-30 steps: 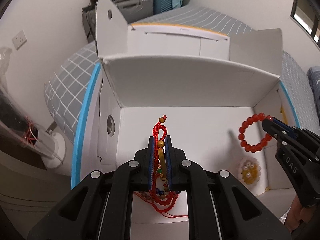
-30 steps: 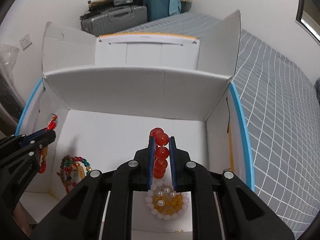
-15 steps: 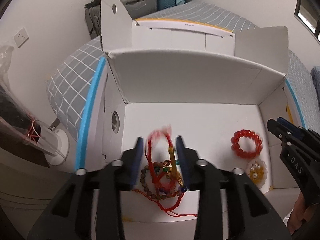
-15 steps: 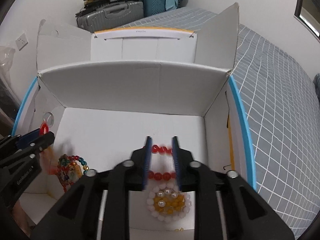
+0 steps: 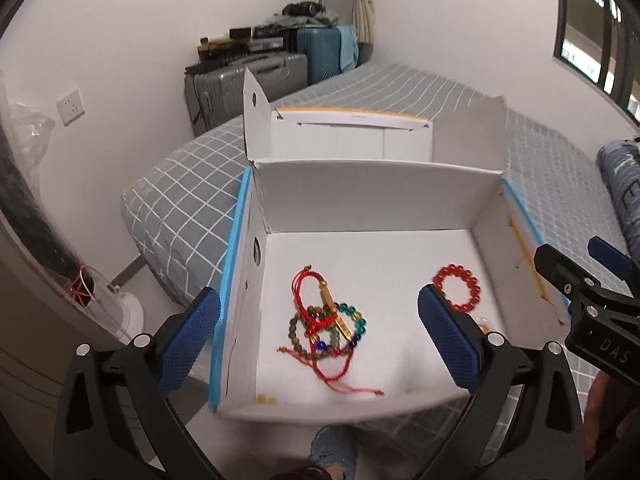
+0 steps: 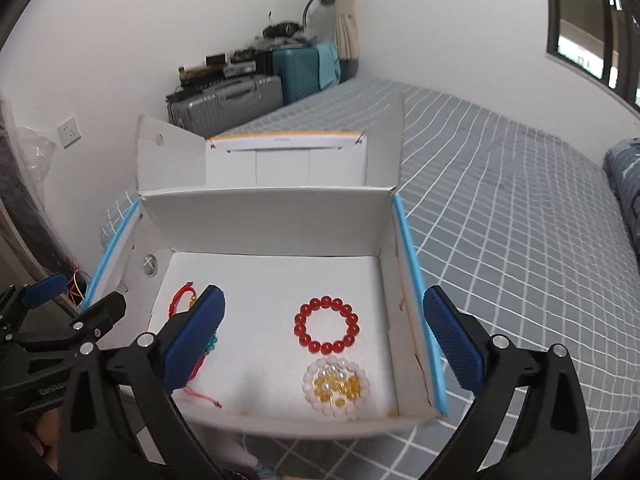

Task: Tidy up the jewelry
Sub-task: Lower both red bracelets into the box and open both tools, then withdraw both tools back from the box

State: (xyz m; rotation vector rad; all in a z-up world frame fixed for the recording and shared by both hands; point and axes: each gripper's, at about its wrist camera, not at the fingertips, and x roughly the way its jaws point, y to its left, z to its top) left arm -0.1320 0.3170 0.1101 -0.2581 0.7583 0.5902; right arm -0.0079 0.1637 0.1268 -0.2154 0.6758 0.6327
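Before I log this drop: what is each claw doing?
Left claw: jaws opening, nothing between them.
Right claw: jaws opening, nothing between them.

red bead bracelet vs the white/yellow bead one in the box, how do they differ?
The red bead bracelet lies as an open ring with bare box floor inside; the white and yellow bracelet is a white ring filled with yellow beads. Red is one colour, the other two. Red sits farther from the camera. Both lie flat, unheld, in the white box.
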